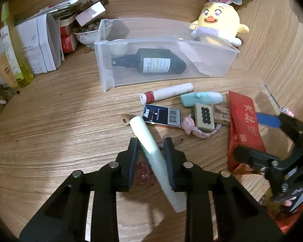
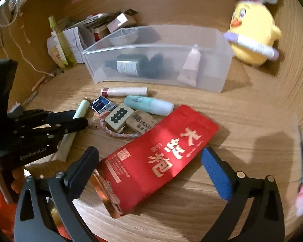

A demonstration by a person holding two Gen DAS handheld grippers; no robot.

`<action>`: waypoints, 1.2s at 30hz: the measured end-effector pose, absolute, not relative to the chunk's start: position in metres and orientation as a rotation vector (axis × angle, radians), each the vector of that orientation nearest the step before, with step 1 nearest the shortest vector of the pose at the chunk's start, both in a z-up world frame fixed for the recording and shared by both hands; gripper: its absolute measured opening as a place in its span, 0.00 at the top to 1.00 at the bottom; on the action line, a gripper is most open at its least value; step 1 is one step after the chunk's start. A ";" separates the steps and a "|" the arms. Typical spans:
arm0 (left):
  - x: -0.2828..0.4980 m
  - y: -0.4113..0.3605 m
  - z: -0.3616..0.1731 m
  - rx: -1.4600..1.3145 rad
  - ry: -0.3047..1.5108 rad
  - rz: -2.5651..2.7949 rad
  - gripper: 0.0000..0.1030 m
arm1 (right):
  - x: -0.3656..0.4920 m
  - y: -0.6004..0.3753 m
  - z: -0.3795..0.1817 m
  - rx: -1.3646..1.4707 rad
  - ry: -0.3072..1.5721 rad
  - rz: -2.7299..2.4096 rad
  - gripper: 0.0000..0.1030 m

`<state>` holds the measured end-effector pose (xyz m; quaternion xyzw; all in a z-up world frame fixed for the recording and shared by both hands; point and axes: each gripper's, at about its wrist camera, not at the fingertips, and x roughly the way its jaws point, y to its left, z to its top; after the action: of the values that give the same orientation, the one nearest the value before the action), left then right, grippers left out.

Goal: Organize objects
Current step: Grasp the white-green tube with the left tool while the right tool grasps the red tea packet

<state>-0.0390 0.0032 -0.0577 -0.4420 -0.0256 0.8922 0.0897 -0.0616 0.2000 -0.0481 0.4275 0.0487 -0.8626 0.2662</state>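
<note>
My left gripper (image 1: 150, 144) is shut on a pale green tube (image 1: 149, 141), which slants between its pads; the tube also shows in the right wrist view (image 2: 78, 114). My right gripper (image 2: 149, 161) is open, its fingers on either side of a red tea pouch (image 2: 161, 153) lying flat on the wooden table. A clear plastic bin (image 1: 163, 74) holds a dark spray bottle (image 1: 157, 61) and a pink tube (image 2: 190, 66). Loose items lie in front of it: a white-red tube (image 1: 165, 93), a mint bottle (image 1: 202, 98), a mahjong tile (image 1: 204, 117), an eraser (image 2: 140, 122), a dark barcode card (image 1: 162, 115).
A yellow plush chick (image 1: 218, 24) stands behind the bin's right end. Papers and boxes (image 1: 40, 44), a yellow-green bottle (image 1: 12, 46) and a small bowl (image 1: 86, 35) crowd the back left. A pink rope loop (image 2: 121, 134) lies by the tile.
</note>
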 end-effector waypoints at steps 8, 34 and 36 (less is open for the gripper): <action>-0.041 -0.006 -0.051 -1.290 -0.109 2.647 0.86 | -0.070 0.217 -0.049 1.180 0.169 -2.309 0.04; -0.022 0.006 0.008 -1.024 -0.117 2.733 0.86 | -0.088 0.263 -0.046 1.235 0.201 -2.394 0.23; -0.023 0.006 0.012 -1.005 -0.133 2.736 0.86 | -0.089 0.258 -0.051 1.236 0.207 -2.398 0.23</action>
<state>-0.0234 0.0060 0.0123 -0.3424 -0.0452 0.9318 0.1116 -0.0887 0.2581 -0.0508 0.4460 0.0746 -0.8653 0.2163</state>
